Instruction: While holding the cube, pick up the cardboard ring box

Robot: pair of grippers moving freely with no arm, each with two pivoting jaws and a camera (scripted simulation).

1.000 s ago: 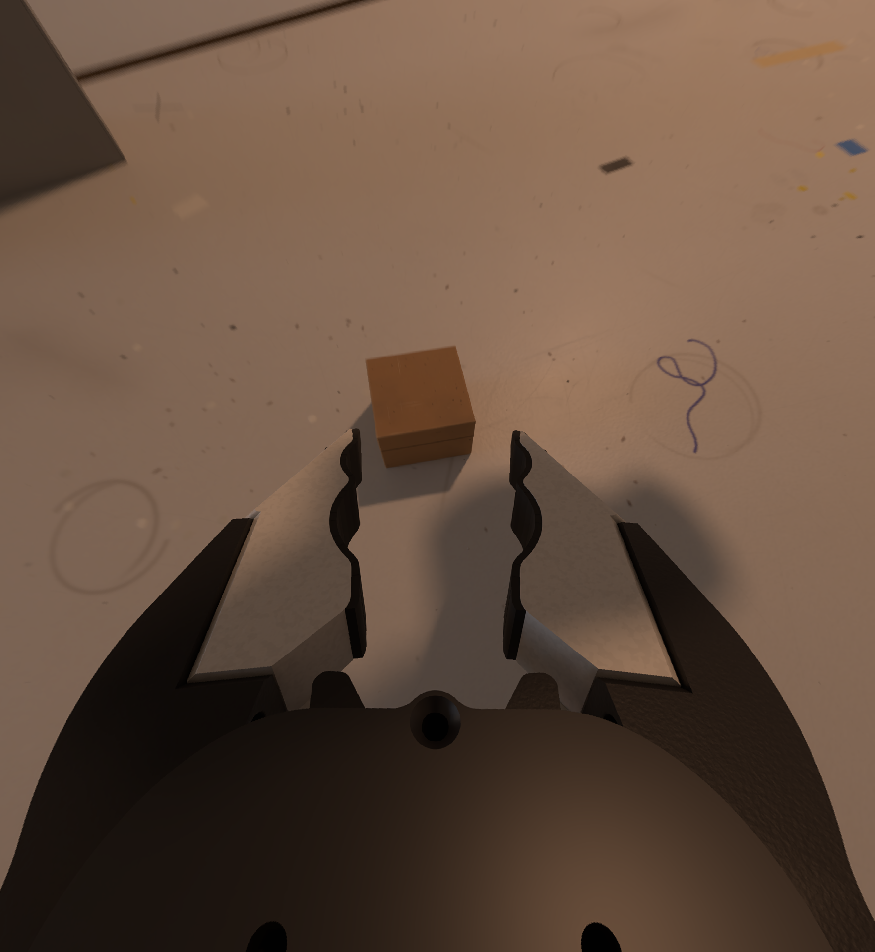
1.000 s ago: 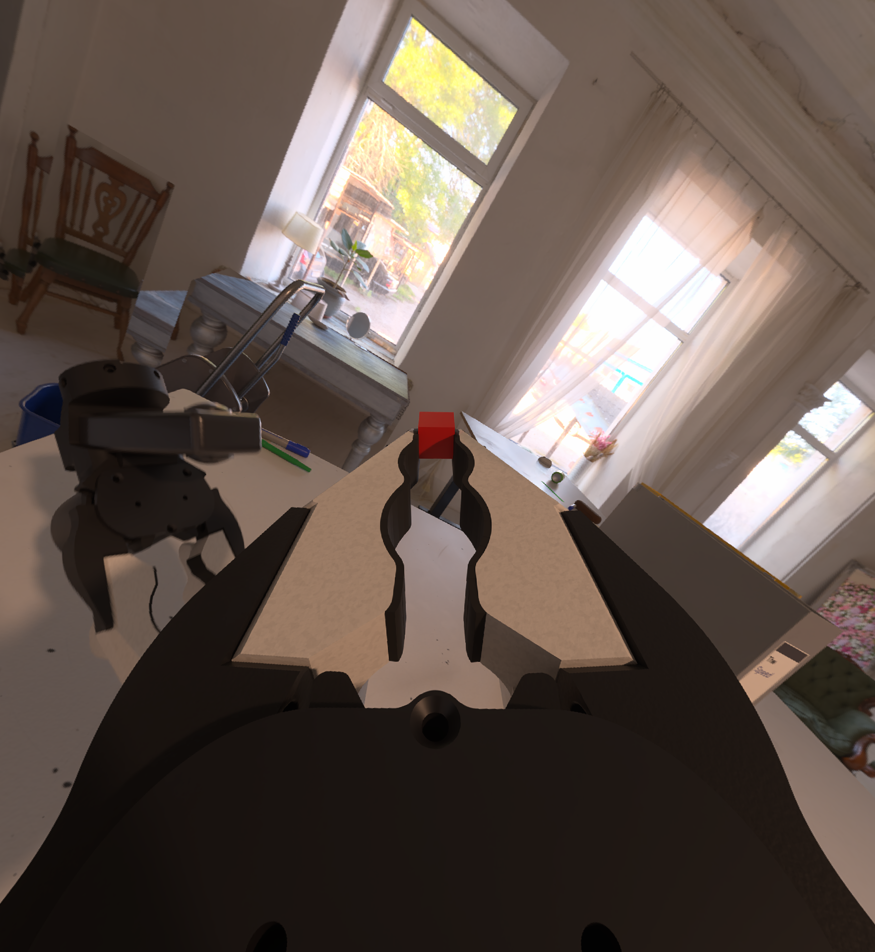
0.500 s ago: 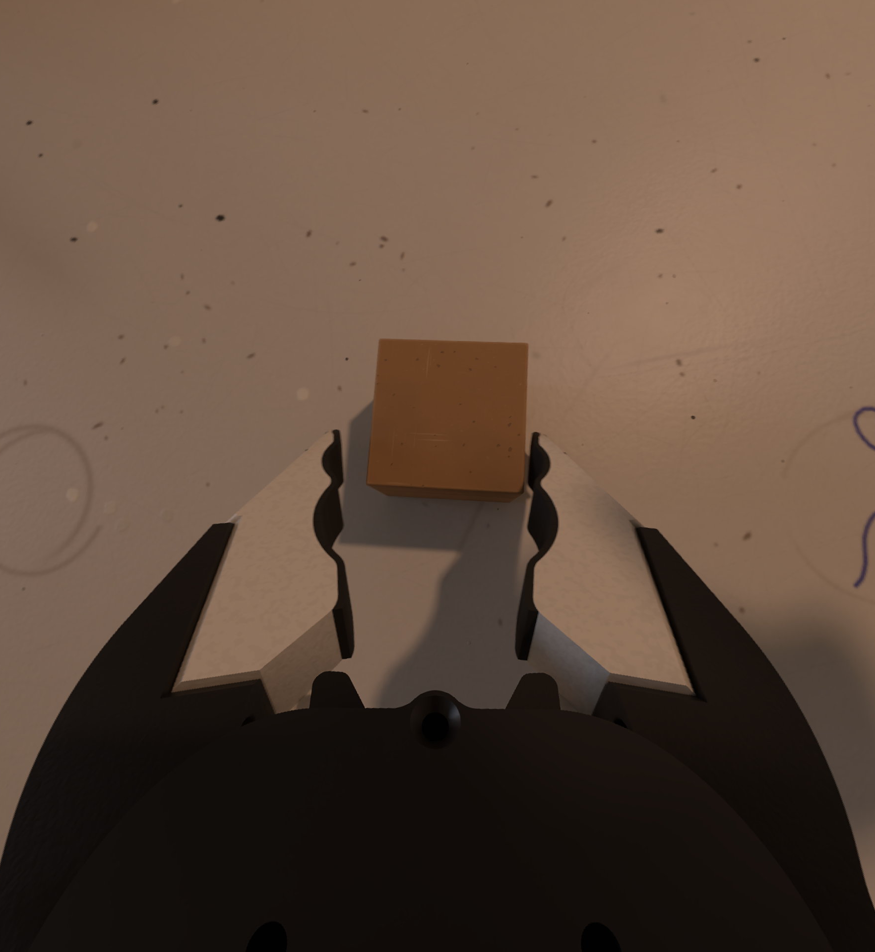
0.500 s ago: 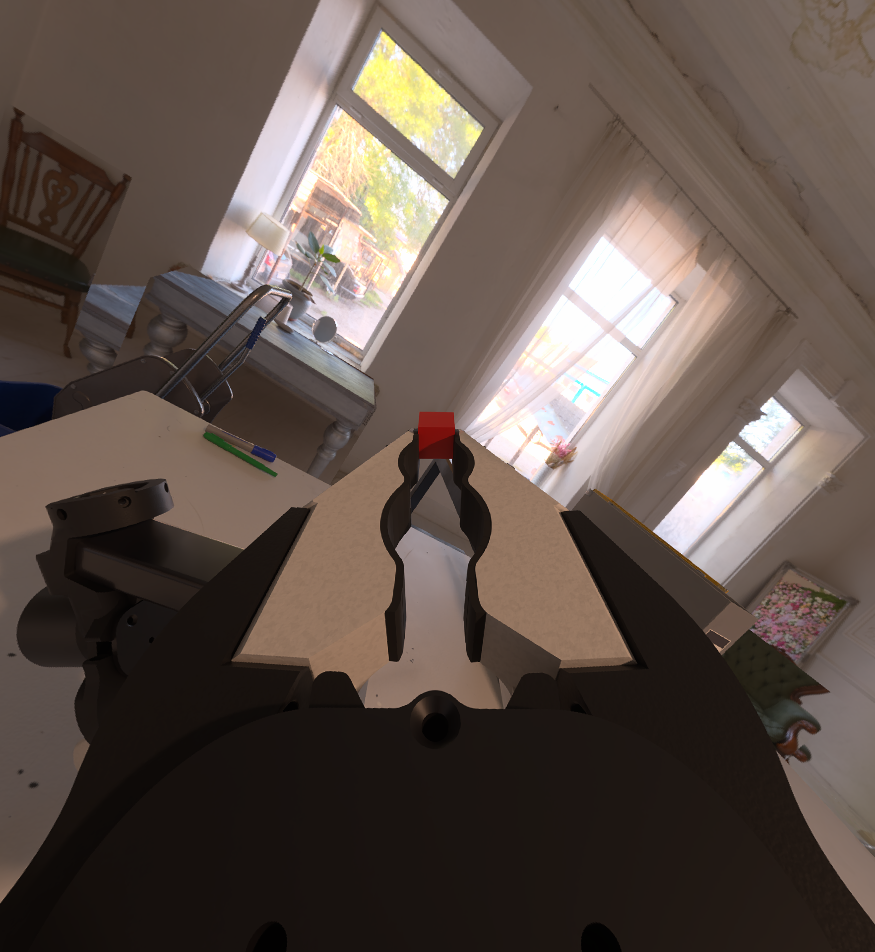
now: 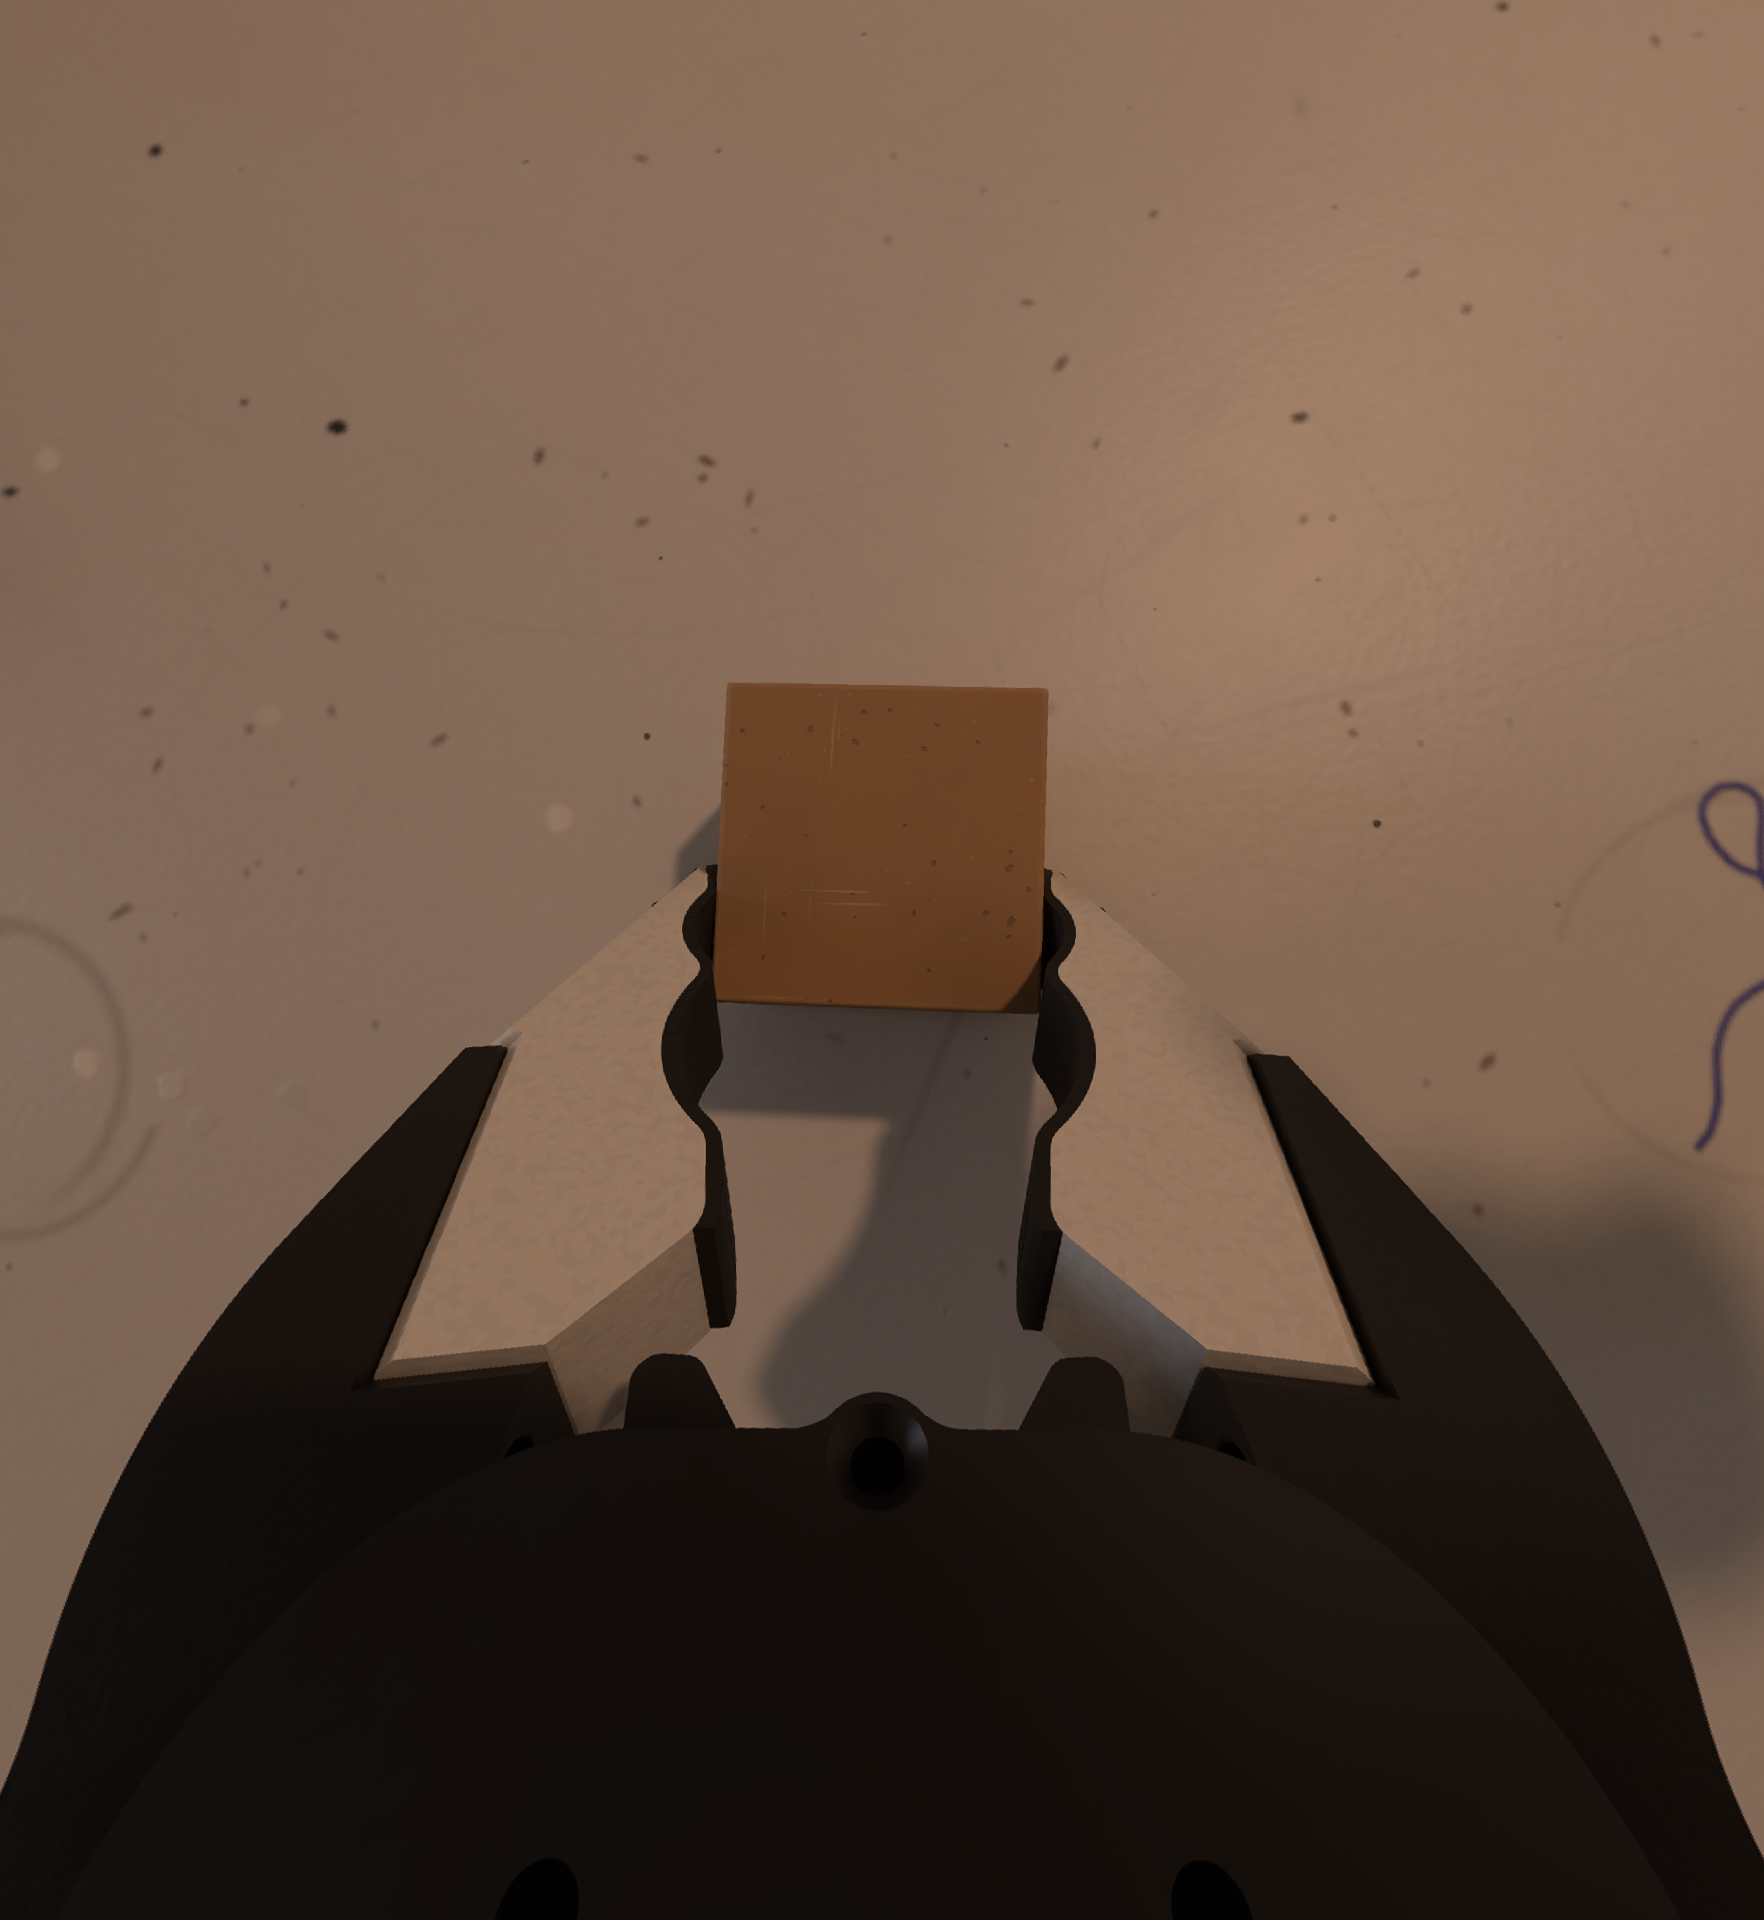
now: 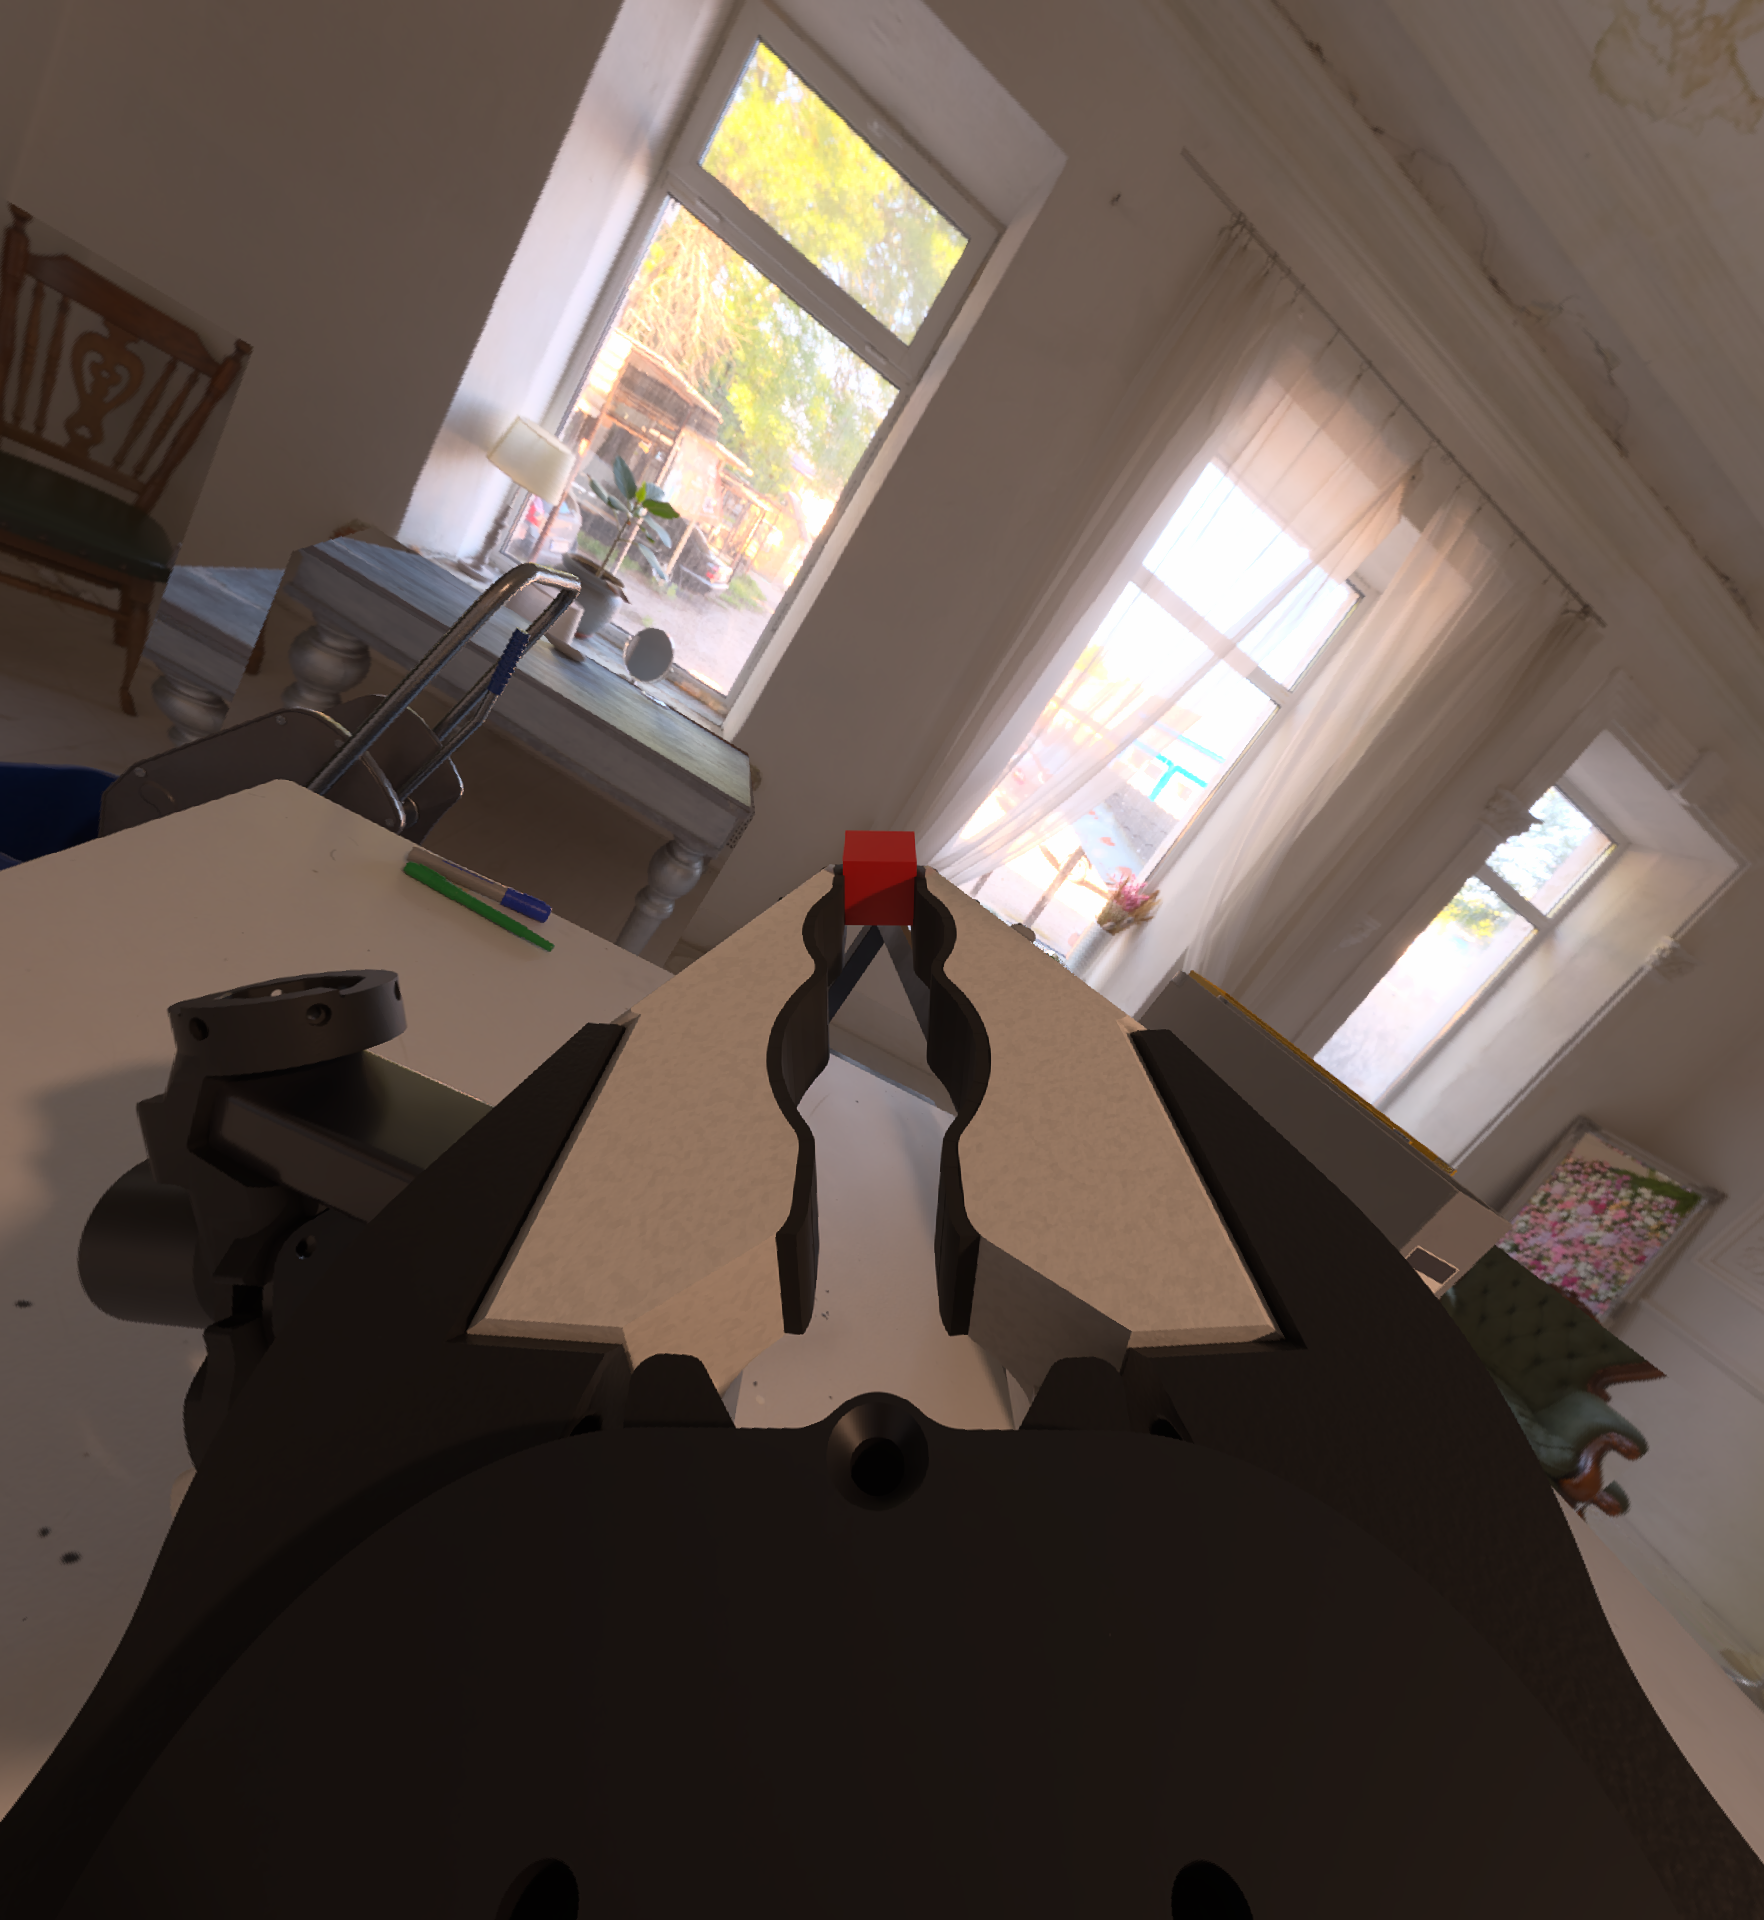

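Two things belong to this task, and one of them is already secured: the right gripper [image 6: 879, 896] is closed on the small red cube [image 6: 879, 878], which sits pinched between its tips at the centre of the right wrist view. What is left is the cardboard ring box [image 5: 883, 847]. In the left wrist view it stands on the speckled beige table [image 5: 1273, 416], at the middle of the frame, and the left gripper [image 5: 878, 914] has its jaws spread about as wide as the box, one tip at each side of its lower part. Whether the tips already touch the sides I cannot tell; I judge that the squeeze and the lift are not yet done. The box is a brown, square block with a flat, lightly scratched top and sharp edges.
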